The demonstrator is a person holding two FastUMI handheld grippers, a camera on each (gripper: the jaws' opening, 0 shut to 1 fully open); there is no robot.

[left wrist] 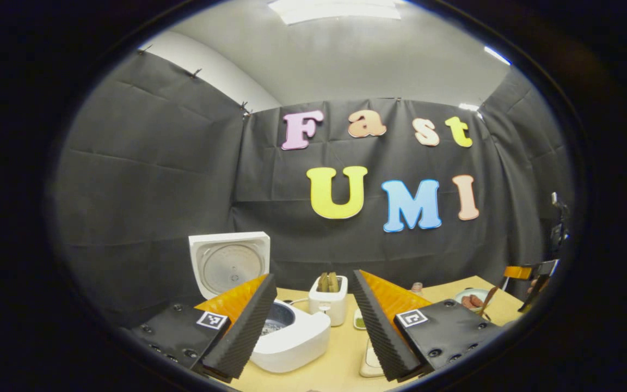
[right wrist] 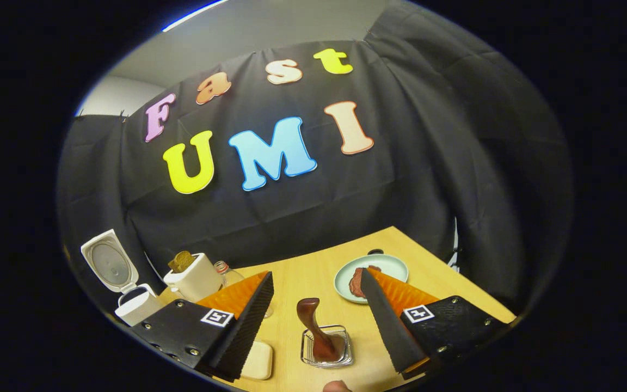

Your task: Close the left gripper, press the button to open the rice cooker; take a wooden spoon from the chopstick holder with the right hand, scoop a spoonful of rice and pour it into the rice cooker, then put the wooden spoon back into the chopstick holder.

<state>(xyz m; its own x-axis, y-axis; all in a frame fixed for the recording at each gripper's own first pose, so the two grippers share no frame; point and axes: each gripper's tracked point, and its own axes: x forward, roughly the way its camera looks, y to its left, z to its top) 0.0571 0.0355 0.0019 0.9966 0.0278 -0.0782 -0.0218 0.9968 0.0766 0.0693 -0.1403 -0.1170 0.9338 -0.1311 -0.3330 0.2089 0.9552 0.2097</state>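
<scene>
Here both ribbed tongs (left wrist: 313,321) (right wrist: 319,321) gape; glossy wooden spoon (right wrist: 316,326) stands in wire holder (right wrist: 327,348)

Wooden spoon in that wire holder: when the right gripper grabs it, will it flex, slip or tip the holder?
The wooden spoon looks solid and thick, so probably stiff. Its surface looks glossy and curved, so the open right gripper might slip. The chopstick holder looks like thin wire, likely light, so it may tip if the spoon drags sideways.

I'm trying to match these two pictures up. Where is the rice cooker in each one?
Left gripper view: the rice cooker sits low and left of centre, lid up, partly behind a finger.
Right gripper view: the rice cooker is small at the far lower left, lid up.
Shared landmark: the toaster, just to its right.
</scene>
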